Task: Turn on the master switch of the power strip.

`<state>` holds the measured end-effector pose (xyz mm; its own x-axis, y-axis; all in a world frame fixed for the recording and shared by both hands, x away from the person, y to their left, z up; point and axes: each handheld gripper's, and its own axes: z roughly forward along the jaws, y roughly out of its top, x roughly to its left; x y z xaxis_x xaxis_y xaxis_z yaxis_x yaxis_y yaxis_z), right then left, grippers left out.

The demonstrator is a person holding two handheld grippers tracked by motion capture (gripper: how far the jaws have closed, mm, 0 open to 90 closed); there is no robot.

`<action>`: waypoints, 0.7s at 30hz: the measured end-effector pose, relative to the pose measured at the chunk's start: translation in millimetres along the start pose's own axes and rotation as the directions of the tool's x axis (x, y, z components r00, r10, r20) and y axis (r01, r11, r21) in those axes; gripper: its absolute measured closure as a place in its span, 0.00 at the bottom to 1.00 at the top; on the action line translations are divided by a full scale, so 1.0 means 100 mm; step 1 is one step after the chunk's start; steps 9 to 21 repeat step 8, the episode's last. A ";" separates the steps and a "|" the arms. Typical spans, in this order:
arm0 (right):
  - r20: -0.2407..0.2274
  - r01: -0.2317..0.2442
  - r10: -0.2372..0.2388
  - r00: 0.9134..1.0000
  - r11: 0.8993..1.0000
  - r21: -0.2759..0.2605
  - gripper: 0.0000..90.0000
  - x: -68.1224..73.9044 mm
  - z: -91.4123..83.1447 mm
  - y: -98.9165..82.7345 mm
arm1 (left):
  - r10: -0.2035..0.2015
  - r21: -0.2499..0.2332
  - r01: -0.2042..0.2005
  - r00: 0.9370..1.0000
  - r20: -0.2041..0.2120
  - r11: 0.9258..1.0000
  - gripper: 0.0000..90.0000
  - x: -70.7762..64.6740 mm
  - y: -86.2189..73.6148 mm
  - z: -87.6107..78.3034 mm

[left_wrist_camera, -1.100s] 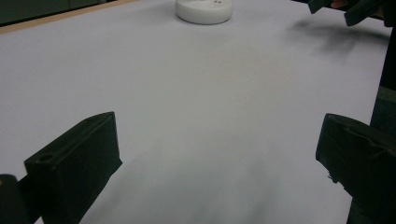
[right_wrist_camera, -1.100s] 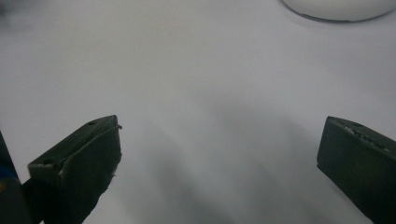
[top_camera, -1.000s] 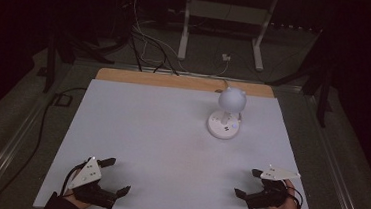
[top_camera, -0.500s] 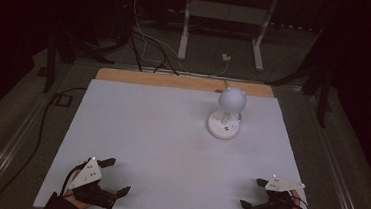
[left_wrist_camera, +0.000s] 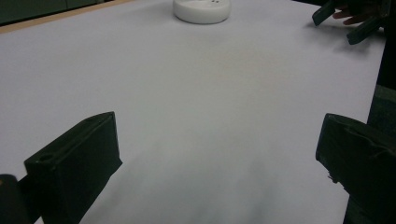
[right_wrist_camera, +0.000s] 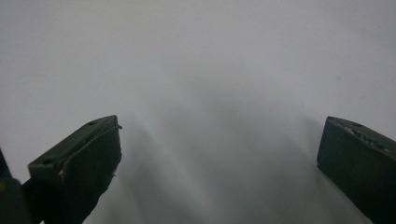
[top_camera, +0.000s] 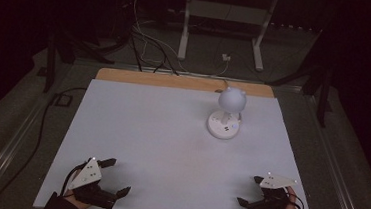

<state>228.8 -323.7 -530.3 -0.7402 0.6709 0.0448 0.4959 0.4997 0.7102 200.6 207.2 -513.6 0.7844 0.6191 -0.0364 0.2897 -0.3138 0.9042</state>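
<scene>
Lamp (top_camera: 228, 115) stands well beyond both wide-open tools.

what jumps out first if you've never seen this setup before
The eye goes first to the white table, bright against a dark room. On its far right stands its one object, a small white lamp with a round globe head on a disc base. At the near edge sit the left gripper and the right gripper, one by each corner, both with jaws spread wide and nothing between them.
</scene>
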 end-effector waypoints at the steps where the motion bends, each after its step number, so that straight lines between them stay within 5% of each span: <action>1: 0.000 -0.008 0.008 1.000 1.000 0.001 0.00 -0.01 0.00 0.00 | -0.001 0.000 0.001 1.000 0.001 1.000 0.00 0.00 0.00 0.00; 21: 0.004 -0.020 0.020 1.000 1.000 -0.003 0.00 -0.03 0.00 -0.01 | -0.003 -0.002 0.003 1.000 0.001 1.000 0.00 0.00 0.00 0.00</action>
